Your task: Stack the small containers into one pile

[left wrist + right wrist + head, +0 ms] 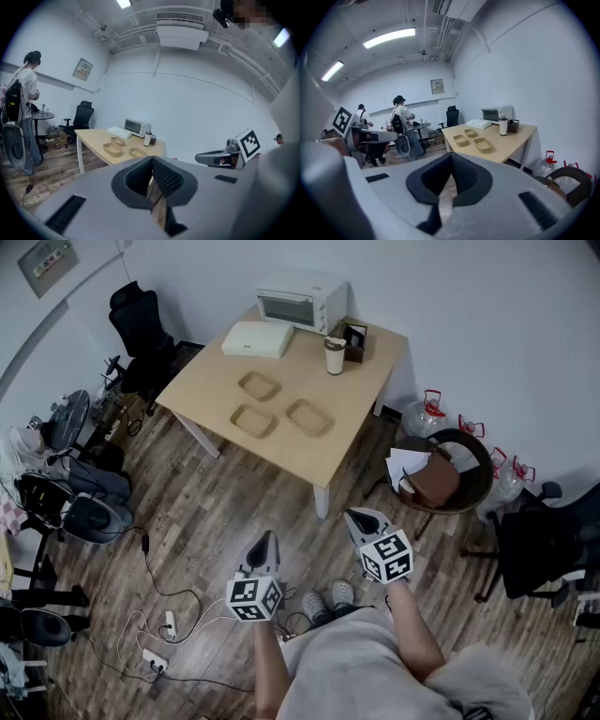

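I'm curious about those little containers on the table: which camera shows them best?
The head view: it looks down into all three containers, lying apart, unstacked. Both gripper views show them small, from the side.

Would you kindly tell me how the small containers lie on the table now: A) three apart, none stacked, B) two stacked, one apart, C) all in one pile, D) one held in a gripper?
A: the back container, left container and right container lie apart on the table.

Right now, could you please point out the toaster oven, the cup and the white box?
toaster oven (286,308), head view, glass door.
cup (335,359), head view, its side.
white box (258,338), head view, its lid.
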{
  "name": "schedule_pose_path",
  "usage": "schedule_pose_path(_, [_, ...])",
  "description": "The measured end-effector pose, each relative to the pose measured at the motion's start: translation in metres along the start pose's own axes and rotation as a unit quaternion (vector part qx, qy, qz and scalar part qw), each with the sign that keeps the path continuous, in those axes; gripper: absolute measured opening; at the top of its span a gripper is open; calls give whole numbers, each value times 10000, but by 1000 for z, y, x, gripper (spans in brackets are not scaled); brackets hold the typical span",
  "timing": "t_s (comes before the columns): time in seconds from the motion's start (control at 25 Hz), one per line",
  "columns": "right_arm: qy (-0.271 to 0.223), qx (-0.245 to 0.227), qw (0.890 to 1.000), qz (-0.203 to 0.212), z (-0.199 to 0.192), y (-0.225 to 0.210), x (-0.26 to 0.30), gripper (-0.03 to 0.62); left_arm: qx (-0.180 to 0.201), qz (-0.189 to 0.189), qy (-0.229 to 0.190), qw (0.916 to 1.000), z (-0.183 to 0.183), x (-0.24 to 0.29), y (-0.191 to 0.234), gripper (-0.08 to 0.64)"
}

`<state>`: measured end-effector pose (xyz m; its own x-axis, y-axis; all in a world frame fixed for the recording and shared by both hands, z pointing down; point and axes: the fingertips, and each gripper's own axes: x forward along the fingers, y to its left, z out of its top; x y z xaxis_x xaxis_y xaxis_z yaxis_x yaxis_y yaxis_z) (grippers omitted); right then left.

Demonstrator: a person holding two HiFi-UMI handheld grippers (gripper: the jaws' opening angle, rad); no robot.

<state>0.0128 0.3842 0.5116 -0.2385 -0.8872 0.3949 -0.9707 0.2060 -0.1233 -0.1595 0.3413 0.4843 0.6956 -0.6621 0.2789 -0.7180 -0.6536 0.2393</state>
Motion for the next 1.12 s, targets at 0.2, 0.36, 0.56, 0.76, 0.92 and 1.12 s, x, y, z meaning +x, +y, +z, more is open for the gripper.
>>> schedule_pose_path(0.2, [64,-108,9997,-207,-3,-14,-5,0,-22,-8,17,10000,1,6,-5,6])
schedule_pose_path(0.36, [-202,-214,9993,-212,0,-19,-14,2,-24,138,-25,9999,-2,6,-3,8])
schedule_pose_path(0.56, [-38,-104,9999,-8,-14,-28,-18,56,154,210,237,9994,-9,14,-7,25])
schedule_pose_path(0.76, [68,-4,9998,193,-23,-35,-19,111,376,252,387,9982,-10,26,-13,130])
schedule_pose_path(0.92, [8,387,9988,294,-29,-53,-26,134,298,194,404,9986,-15,35,-23,132])
schedule_pose_path(1.12, [-11,629,9972,408,-33,-72,-28,193,190,260,471,9984,-22,47,-27,140])
